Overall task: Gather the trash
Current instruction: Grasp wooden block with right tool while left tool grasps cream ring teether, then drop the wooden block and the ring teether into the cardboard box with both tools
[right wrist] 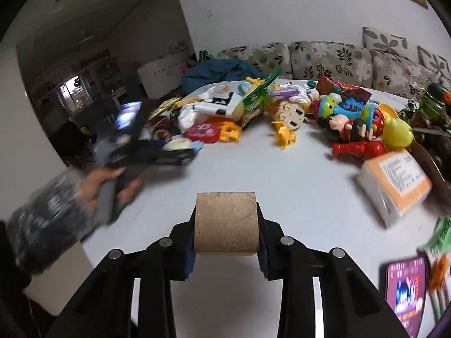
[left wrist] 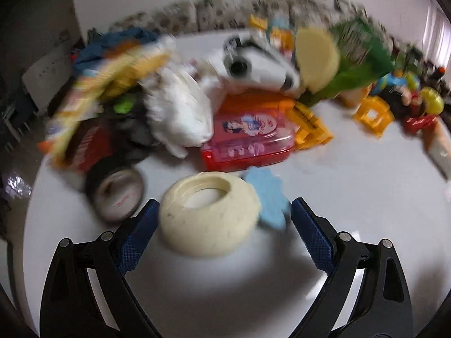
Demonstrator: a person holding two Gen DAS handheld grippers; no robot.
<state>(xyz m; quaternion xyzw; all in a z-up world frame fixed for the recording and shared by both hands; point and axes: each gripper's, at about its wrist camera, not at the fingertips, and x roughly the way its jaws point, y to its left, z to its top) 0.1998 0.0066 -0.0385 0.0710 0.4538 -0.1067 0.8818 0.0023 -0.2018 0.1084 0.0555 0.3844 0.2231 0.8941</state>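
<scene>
One piece is collected: my right gripper (right wrist: 225,249) clenches the cardboard tube (right wrist: 226,223). My left gripper (left wrist: 222,219), spread wide, straddles the tape roll (left wrist: 208,215); much clutter remains on the table (right wrist: 282,174).

On the table (left wrist: 352,186), a tape roll (left wrist: 210,217) lies between the open jaws of the left gripper (left wrist: 222,211), a can (left wrist: 117,193) to its left, a lunch box (left wrist: 248,135) behind it, while a cardboard tube (right wrist: 226,222) sits between the right gripper's (right wrist: 226,225) jaws before a sofa-backed toy heap (right wrist: 355,121).
</scene>
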